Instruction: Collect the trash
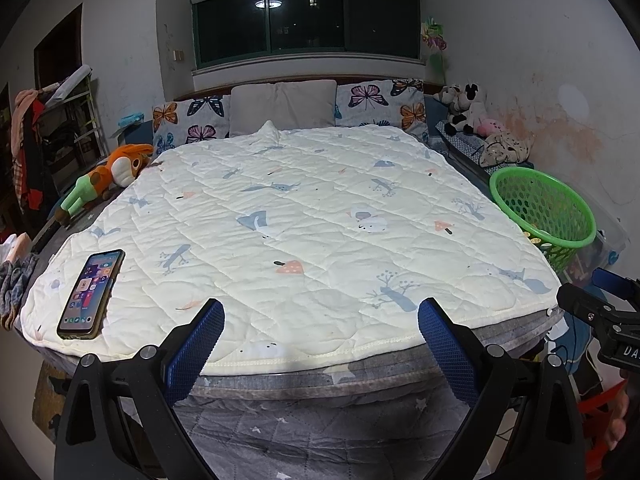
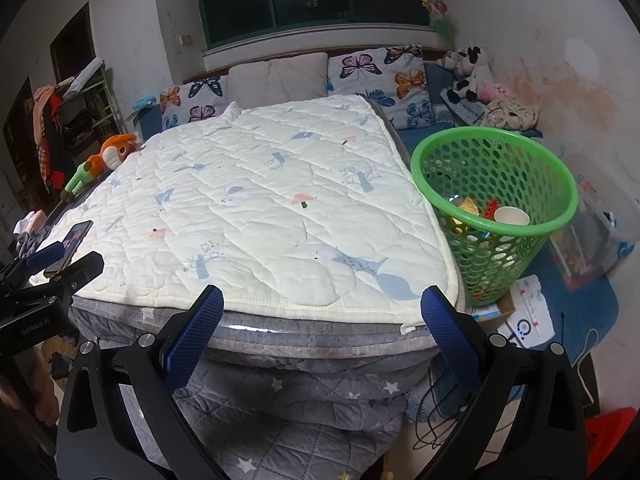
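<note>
Both grippers hover at the foot of the bed, low in each frame, with nothing between their blue pads. The left gripper [image 1: 320, 344] is spread wide, and so is the right gripper [image 2: 322, 330]. A white quilt [image 1: 304, 216] covers the bed; a phone [image 1: 91, 294] lies on it at lower left. The green basket [image 2: 496, 208] stands just beside the bed at right, holding a paper cup [image 2: 511, 216] and colourful trash.

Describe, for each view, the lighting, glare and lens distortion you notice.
Left wrist view: fisheye bends the bed edges, corners go black, a ceiling lamp reflects in the dark window, the phone screen glows. Right wrist view: same curving, lamp glare in the window, the basket evenly lit and sharp.
</note>
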A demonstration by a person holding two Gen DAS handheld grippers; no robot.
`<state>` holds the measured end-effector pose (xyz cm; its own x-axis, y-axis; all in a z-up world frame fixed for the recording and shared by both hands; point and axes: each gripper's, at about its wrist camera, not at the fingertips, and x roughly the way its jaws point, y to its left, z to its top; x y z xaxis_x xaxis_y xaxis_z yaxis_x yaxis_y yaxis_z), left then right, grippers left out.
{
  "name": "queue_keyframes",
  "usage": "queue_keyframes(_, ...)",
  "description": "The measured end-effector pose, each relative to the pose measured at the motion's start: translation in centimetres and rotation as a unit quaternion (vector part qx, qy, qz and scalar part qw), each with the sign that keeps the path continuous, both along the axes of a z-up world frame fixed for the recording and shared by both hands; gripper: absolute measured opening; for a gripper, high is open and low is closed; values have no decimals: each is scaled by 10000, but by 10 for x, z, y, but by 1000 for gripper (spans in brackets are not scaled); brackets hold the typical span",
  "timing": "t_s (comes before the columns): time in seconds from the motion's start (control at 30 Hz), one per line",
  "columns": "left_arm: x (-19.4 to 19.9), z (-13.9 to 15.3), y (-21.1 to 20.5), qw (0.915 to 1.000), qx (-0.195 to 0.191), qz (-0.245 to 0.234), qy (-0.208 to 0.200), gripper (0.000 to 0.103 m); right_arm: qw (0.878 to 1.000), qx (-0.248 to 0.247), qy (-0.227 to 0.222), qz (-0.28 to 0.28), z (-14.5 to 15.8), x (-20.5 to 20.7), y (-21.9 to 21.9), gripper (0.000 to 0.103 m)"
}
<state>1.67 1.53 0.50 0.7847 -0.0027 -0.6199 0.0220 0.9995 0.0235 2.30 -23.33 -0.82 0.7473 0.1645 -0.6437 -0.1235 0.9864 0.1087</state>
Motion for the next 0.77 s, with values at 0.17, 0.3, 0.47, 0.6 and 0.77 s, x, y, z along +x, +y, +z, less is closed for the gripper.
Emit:
queue_keyframes(0.17, 0, 0, 0, 10000, 4, 6, -6, 94, 10000, 12, 12, 6, 0, 0, 1, 98)
queue_keyframes(0.3, 0, 0, 0, 10000, -25, 11, -10, 94, 10000, -8, 10, 18, 0, 1, 2, 98)
queue_keyframes(0.47, 1, 3, -2, 10000, 28, 56, -15, 94, 10000, 20, 19, 6, -2, 1, 2, 98)
queue_keyframes(0.6, 2, 2, -3, 9999, -2, 113, 24, 94, 10000, 14, 30, 8, -3, 1, 4, 98)
queue_keyframes(0.77, 3, 1, -2, 9999, 6, 157, 5, 94, 10000, 12, 35, 6, -3, 1, 4, 98)
